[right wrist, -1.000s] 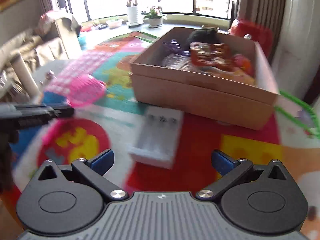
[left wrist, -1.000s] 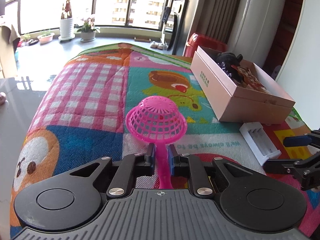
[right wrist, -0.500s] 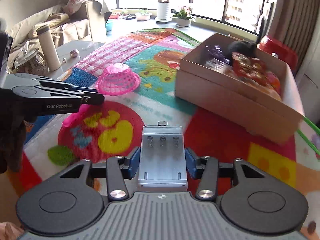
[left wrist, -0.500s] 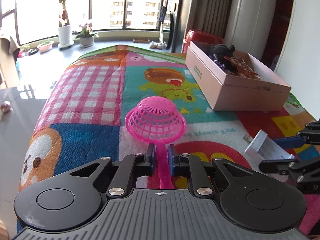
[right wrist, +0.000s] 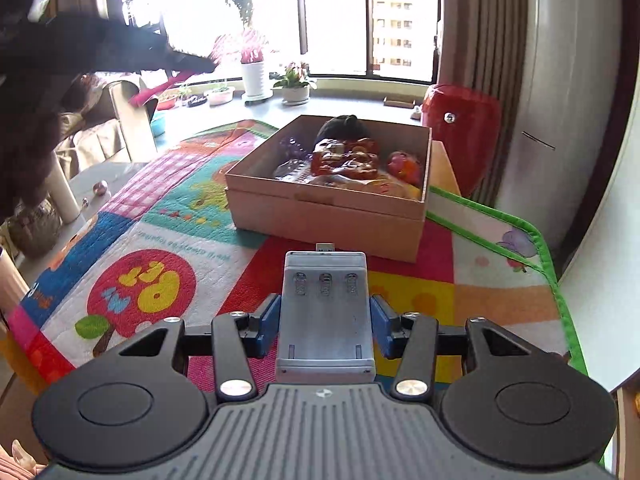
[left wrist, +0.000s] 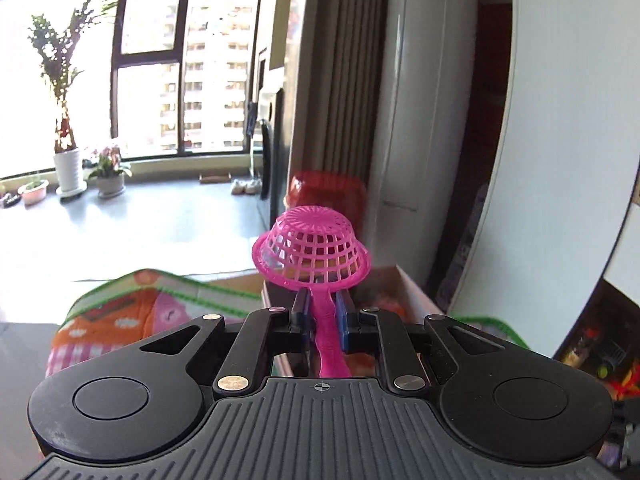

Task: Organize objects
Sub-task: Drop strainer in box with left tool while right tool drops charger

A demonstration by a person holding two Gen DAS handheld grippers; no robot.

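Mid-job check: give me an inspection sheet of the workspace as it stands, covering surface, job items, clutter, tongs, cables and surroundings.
Surface: colourful cartoon play mat spread over the table.
Job's things: pink mesh strainer held up in the air by its handle; grey battery holder held above the mat; open cardboard box on the mat, already holding toys.
Clutter: white cylinder and small round beads beside the mat's left edge.
Tongs: left tongs shut on the strainer handle; right tongs shut on the battery holder's sides.
Cables: nothing seen.
Surroundings: red container behind the box, potted plants at the window, curtain, sofa at left.
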